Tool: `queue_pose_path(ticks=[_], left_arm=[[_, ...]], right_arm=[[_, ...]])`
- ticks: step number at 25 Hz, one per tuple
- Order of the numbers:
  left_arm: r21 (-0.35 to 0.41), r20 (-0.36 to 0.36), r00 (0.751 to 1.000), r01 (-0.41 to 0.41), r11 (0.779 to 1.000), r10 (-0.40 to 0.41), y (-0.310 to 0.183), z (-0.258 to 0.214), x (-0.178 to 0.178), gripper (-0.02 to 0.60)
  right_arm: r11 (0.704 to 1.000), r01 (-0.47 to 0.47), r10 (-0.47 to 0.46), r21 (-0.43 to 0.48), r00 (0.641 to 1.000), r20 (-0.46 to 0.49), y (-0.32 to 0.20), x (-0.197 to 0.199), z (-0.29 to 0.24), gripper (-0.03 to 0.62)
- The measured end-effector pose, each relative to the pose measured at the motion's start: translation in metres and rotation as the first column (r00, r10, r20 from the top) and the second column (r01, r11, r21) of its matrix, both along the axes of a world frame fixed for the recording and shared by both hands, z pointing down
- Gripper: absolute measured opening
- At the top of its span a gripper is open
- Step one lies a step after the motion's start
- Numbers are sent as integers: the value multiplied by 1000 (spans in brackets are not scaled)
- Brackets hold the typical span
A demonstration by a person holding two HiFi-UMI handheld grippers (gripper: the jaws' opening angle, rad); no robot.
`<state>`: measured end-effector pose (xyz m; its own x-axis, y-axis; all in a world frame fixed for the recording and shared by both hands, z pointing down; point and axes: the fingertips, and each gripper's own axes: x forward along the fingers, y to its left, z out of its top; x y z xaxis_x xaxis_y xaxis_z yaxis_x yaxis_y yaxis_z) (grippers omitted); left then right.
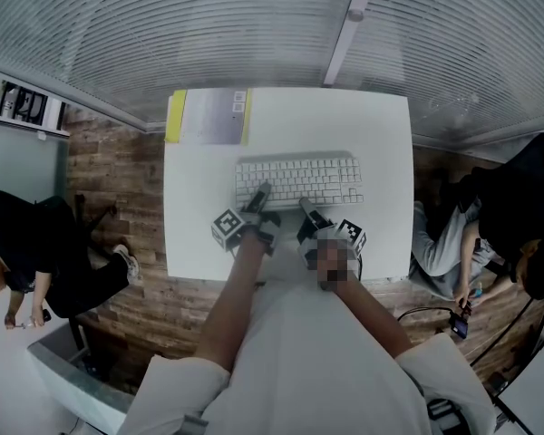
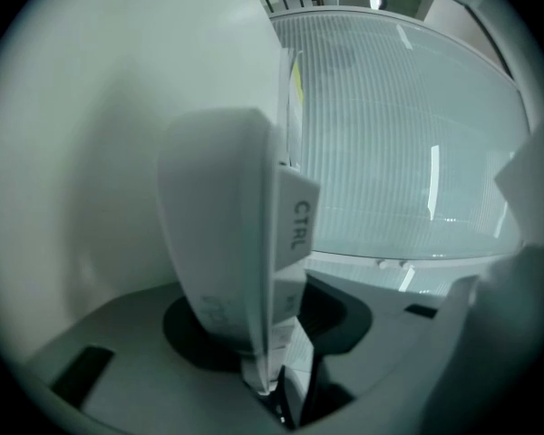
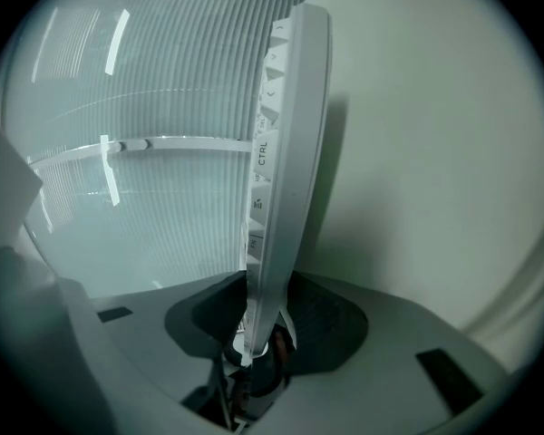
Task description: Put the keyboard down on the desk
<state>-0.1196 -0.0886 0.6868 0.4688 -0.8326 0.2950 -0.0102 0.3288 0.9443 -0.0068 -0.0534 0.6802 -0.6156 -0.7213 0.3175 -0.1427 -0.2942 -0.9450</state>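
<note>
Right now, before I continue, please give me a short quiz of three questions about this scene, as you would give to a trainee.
1. True or false: the keyboard is black.
2. Choose one: what stands between the fingers of the left gripper? A) the edge of the keyboard B) a pen C) nothing
3. Fill the gap: the grey sheet with a yellow edge lies at the far ____ corner of the desk.

Key: 1 false, it is white; 2 A; 3 left.
</note>
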Motion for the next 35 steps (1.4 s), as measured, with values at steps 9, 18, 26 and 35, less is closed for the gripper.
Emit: queue_pose_path(ticks=[9, 18, 26, 35], left_arm=[[-39, 123, 983, -135, 990, 139, 13, 5, 3, 161], [-58, 198, 950, -233, 971, 240, 40, 2, 1, 175], [-66, 255, 930, -256, 964, 264, 60, -3, -6, 175], [-42, 278, 925, -256, 966, 257, 69, -16, -13, 176]], right_arm=[[999, 2, -3, -37, 1000, -9, 1, 1, 6, 144], [999, 14, -14, -40, 1000, -18, -1, 1, 9, 144], [998, 27, -29, -57, 999, -40, -2, 2, 20, 144], [994, 25, -32, -108, 997, -69, 2, 2, 32, 146]])
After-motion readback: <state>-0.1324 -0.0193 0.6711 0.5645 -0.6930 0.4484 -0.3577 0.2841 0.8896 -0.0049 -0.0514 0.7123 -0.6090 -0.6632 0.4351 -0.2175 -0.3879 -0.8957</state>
